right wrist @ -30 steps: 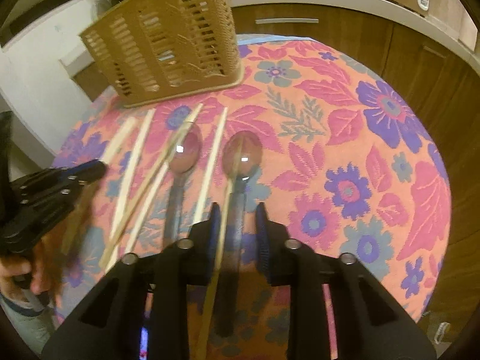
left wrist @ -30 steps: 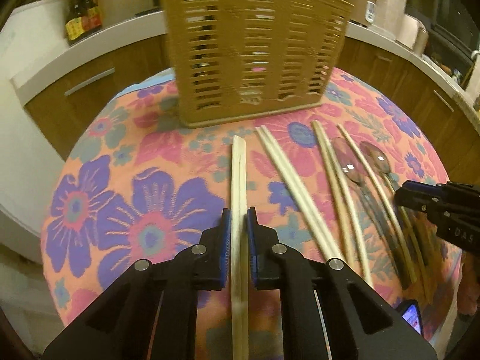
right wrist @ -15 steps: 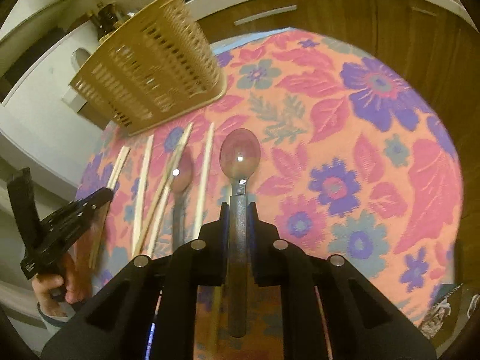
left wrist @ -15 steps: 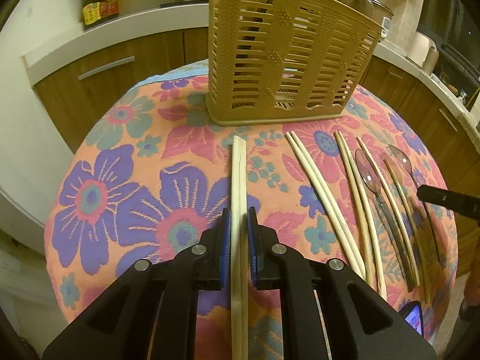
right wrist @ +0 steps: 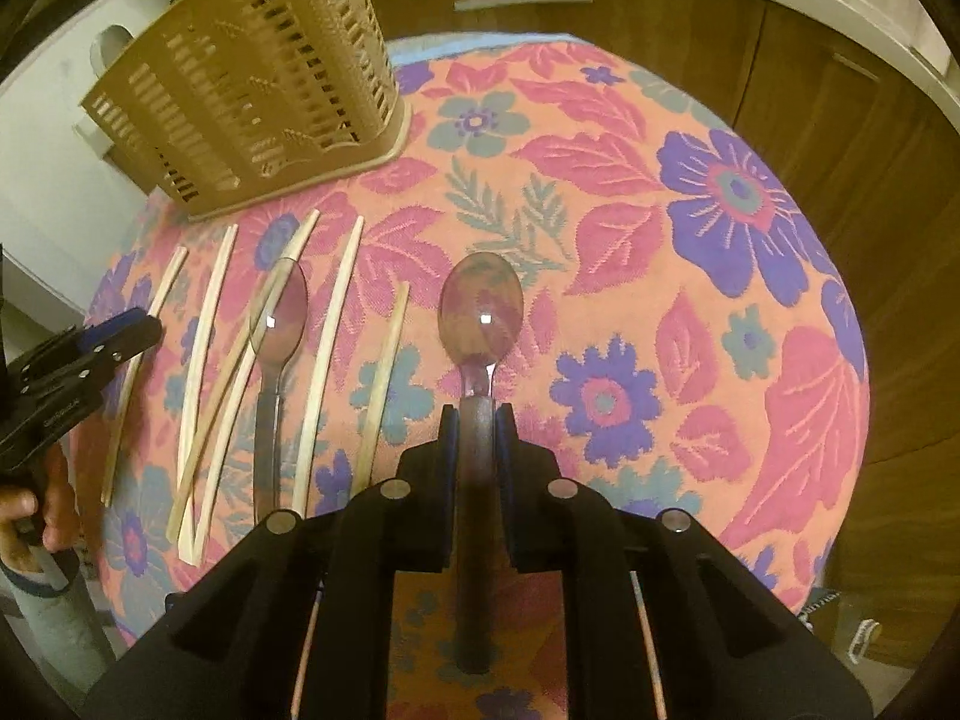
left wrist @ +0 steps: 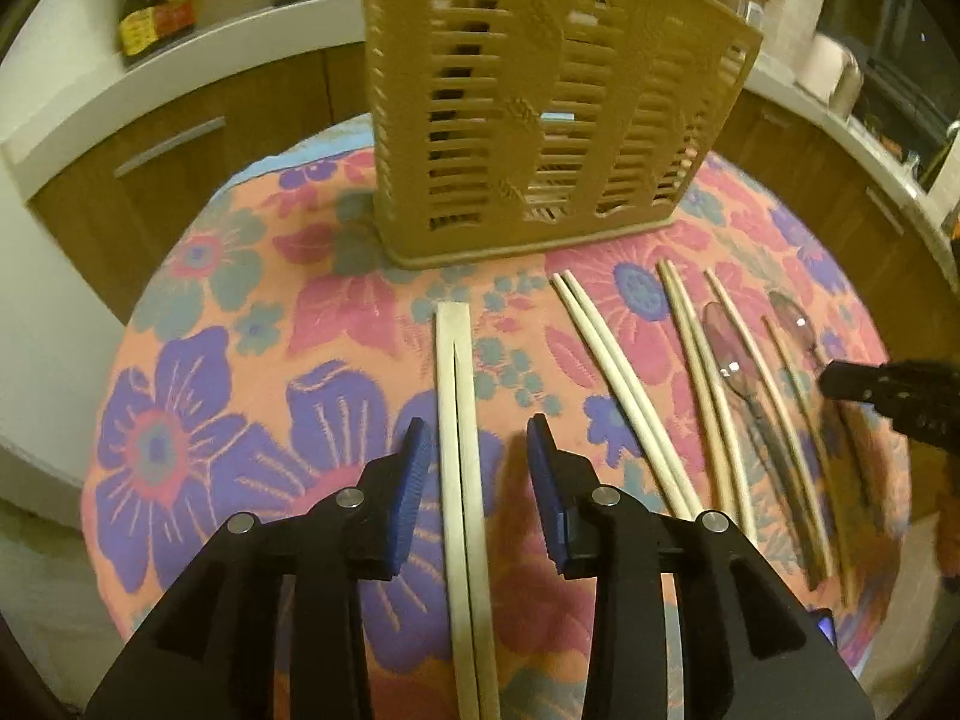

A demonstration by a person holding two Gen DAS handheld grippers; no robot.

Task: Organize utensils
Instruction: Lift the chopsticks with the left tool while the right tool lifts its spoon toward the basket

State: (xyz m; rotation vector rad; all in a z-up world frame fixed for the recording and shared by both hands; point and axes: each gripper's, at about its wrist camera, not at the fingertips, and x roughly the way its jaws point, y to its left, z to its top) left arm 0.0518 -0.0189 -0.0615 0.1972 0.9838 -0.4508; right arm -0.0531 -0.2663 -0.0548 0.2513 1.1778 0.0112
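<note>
The left gripper (left wrist: 477, 459) points down at a round table, its blue-padded jaws opening around a pair of pale chopsticks (left wrist: 462, 450) that lies flat between them, touching neither pad. The right gripper (right wrist: 476, 420) is clenched on the dark handle of a translucent purple-brown plastic spoon (right wrist: 480, 312), whose bowl points away from the camera over the cloth. Left of that spoon lie single pale chopsticks (right wrist: 384, 372), fanned loosely side by side, and a second plastic spoon (right wrist: 279, 324) among them. Beyond all the utensils stands a tan slatted plastic utensil basket (left wrist: 540, 114), upright at the table's far side. The tablecloth (right wrist: 660, 228) is orange with pink and purple flowers. White lettering on the left gripper's side is too small to read. A dark sauce bottle (left wrist: 147, 6) with a yellow label, unreadable, stands on the white counter behind.
</note>
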